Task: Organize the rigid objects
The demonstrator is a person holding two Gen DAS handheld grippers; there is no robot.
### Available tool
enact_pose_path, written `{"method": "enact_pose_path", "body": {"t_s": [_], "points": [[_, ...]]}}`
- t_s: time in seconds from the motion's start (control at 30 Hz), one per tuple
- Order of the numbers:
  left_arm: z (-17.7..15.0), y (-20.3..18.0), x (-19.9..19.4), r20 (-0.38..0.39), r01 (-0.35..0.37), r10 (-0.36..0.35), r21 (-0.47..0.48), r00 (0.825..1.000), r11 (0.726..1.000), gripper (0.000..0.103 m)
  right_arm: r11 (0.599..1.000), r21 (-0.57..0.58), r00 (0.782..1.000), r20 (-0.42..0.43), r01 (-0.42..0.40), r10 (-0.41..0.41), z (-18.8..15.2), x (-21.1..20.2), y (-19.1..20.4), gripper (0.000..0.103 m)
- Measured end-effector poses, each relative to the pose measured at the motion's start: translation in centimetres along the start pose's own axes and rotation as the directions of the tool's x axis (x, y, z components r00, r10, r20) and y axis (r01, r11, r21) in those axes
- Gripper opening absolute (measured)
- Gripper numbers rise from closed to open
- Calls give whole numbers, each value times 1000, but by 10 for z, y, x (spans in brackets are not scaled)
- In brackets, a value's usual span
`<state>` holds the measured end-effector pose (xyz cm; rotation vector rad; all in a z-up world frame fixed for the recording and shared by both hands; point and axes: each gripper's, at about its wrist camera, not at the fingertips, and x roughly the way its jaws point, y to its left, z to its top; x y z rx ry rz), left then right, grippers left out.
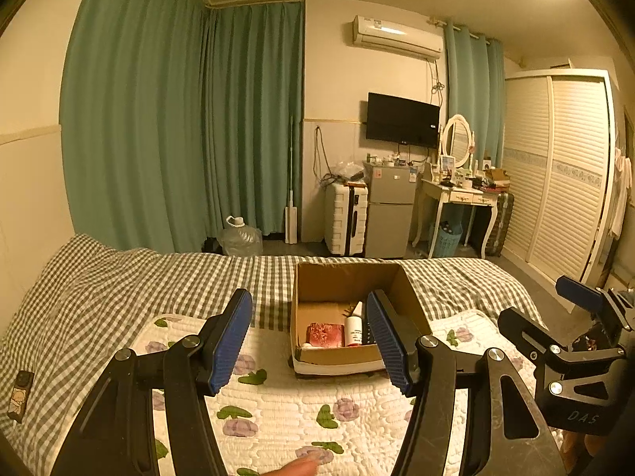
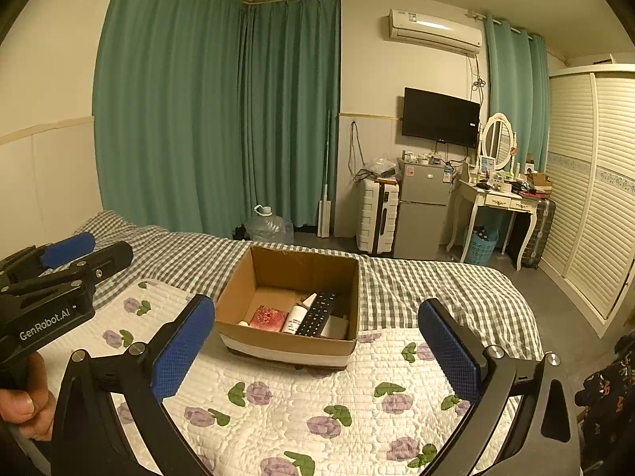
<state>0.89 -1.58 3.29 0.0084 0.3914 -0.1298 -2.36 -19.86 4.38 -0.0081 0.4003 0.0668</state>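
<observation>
An open cardboard box (image 2: pixel 234 295) (image 1: pixel 408 291) stands on the flowered quilt of the bed. Inside it lie a red patterned packet (image 2: pixel 269 318) (image 1: pixel 325 335), a white bottle (image 2: pixel 295 317) (image 1: pixel 353 327) and a black remote control (image 2: pixel 317 313). My left gripper (image 1: pixel 309 341) hovers open just short of the box, with nothing between its blue pads. My right gripper (image 2: pixel 317 353) is also open and empty, a little nearer than the box. Each gripper shows at the edge of the other's view: the right gripper (image 1: pixel 543 317) and the left gripper (image 2: pixel 89 252).
The white flowered quilt (image 2: pixel 317 404) lies over a checked bedsheet (image 2: pixel 436 289). A small dark object (image 1: pixel 20 394) rests on the sheet at far left. Beyond the bed stand a water jug (image 1: pixel 242 236), a white suitcase (image 1: pixel 345 218), a small fridge (image 1: pixel 391 214) and a dressing table (image 1: pixel 460 198).
</observation>
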Motion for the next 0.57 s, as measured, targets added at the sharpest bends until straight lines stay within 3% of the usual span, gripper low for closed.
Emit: {"method": "enact_pose_path", "body": {"t_s": [0.27,0.57], "points": [[-11,2,-2,7,-21,22,-16,1000,1000,63,1000,-11,1000,3,0,0,-1,-1,3,103],[-18,-1,1,-12,2,-2,-6,1000,1000,63,1000,-3,1000,-13,1,-1,-4,3,1,103]]}}
